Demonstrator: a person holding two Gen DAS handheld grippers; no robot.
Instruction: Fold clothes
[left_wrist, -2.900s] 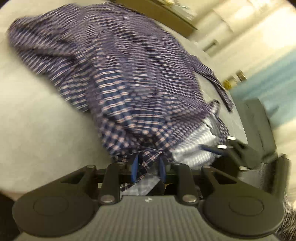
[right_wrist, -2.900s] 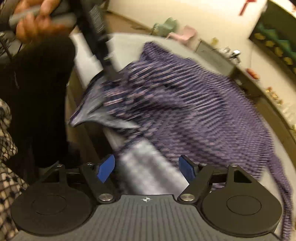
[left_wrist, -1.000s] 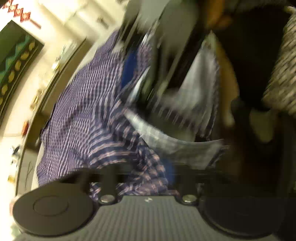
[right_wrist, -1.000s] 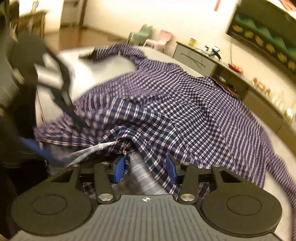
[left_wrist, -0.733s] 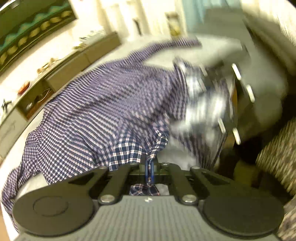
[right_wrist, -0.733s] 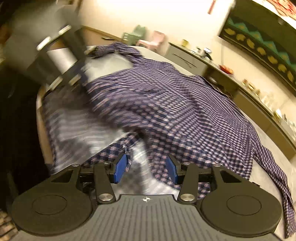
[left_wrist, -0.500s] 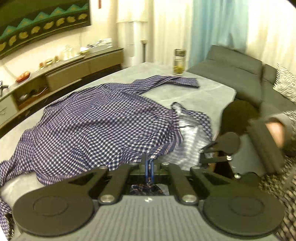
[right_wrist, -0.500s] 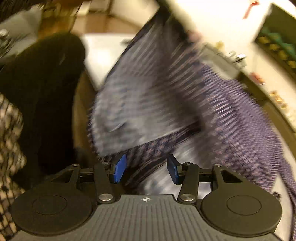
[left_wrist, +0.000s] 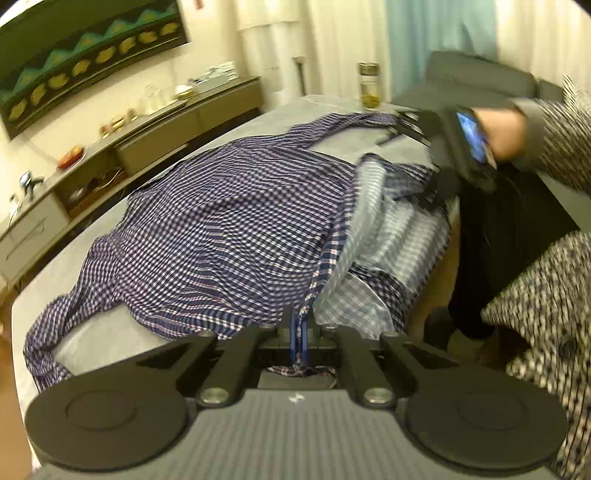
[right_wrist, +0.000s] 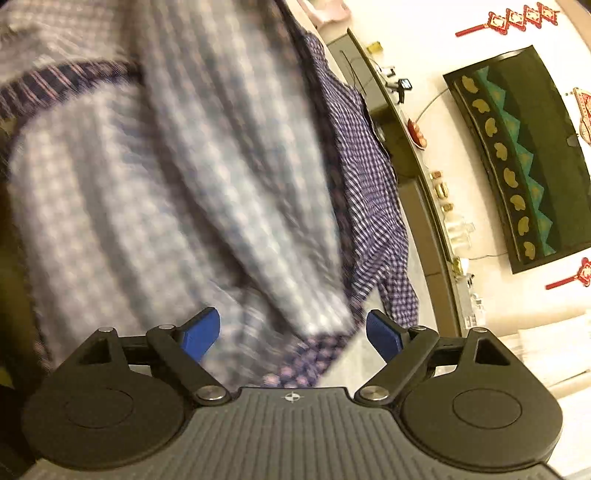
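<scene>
The folding has hardly begun, by the look of it. The shirt (left_wrist: 229, 229) lies spread and rumpled across the grey table (left_wrist: 110, 332), one sleeve trailing to the near left corner, the other reaching toward the far edge beside a jar (left_wrist: 369, 86). No neat fold shows anywhere. Only the front panel along the right edge is turned over, its pale inside facing up. Squaring the body, bringing in the sleeves and folding it over all seem left to do.

In the left wrist view the left gripper (left_wrist: 299, 332) is clenched on the shirt's front edge near the near edge of the table. The blue pads meet with a strip of checked cloth pinched between them, and a scrap of it hangs out behind. From that pinch the placket runs up and away, taut enough to form a ridge over the pale lining. Further right, the right gripper (left_wrist: 436, 184), held in a hand (left_wrist: 498, 133), sits over the table's right edge, at the blurred turned-over flap.

In the right wrist view that gripper (right_wrist: 291, 332) has just been opening. Its jaws stand wide, released. Pale blurred cloth fills the view ahead and dark checked cloth lies low between the pads, which do not press on it. The darker side of the shirt runs off toward the sideboard (right_wrist: 417, 177) on the right.
</scene>
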